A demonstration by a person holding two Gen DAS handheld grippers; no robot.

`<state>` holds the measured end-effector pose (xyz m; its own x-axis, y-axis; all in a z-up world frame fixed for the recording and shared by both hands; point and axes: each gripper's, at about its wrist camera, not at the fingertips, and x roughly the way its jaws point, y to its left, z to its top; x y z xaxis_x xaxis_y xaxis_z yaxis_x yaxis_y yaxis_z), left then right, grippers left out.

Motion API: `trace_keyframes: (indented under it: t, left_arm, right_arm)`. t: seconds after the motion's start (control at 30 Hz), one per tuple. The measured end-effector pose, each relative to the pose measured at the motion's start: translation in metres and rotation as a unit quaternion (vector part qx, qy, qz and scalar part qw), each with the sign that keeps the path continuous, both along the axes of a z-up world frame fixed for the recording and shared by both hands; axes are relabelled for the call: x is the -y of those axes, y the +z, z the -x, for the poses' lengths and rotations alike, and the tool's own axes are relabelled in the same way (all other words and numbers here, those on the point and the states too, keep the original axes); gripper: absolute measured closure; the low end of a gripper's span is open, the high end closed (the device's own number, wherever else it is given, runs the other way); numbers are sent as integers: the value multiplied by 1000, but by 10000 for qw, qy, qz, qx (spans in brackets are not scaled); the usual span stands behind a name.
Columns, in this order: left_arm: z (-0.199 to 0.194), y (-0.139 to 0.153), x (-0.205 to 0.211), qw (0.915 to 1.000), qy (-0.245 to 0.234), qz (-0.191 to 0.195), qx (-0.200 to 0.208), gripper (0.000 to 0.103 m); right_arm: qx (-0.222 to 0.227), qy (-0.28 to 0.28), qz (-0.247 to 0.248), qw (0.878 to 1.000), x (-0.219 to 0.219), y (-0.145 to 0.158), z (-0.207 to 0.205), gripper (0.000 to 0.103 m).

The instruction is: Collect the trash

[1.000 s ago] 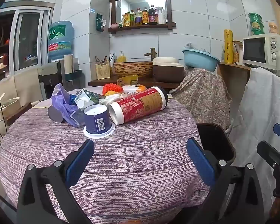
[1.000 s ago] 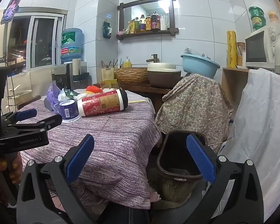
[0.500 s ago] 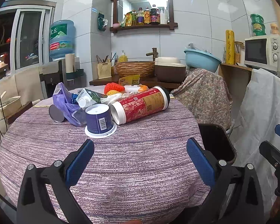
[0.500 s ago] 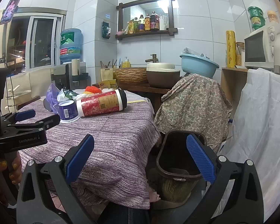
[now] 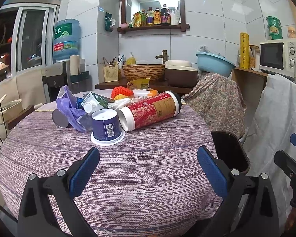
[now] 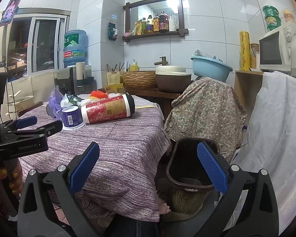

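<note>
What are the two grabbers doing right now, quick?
Left gripper: open, holding nothing, above the purple tablecloth.
Right gripper: open, holding nothing, pointing towards the dark bin beside the table.

Both wrist views face the table (image 5: 148,177) and bin (image 6: 187,185).
</note>
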<state>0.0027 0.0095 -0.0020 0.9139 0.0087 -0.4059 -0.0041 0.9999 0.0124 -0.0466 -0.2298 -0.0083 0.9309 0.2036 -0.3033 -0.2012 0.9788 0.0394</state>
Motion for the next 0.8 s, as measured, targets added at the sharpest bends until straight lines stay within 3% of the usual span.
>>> trace_keyframes:
  t: [0.8]
  left_arm:
    - [-2,-5,-1,10000,-38,48,-66,5]
  right_arm:
    - [-74,62,22,10000,-3,-3,-5,5]
